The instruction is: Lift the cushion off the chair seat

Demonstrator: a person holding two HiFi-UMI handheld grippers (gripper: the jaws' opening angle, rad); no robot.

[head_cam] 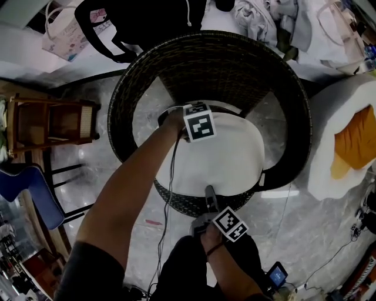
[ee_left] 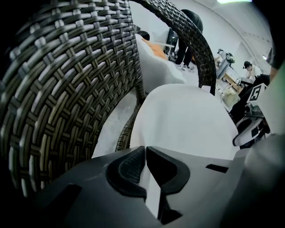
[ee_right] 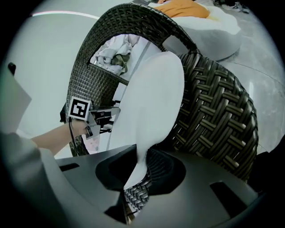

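Grey marble flooring is surrounding a round dark wicker chair whose seat is carrying a round white cushion, likely soft and light. Left gripper is clamping its back rim, right gripper its front rim.

Soft, even indoor light fills the head view. The white cushion is nearly blown out, and the polished floor carries pale reflections. Both gripper views curve strongly toward their edges, bending the wicker chair, and their corners fall to black. The left gripper and the right gripper loom dark and soft close to the lens. A ceiling strip glares at the left gripper view's top edge.
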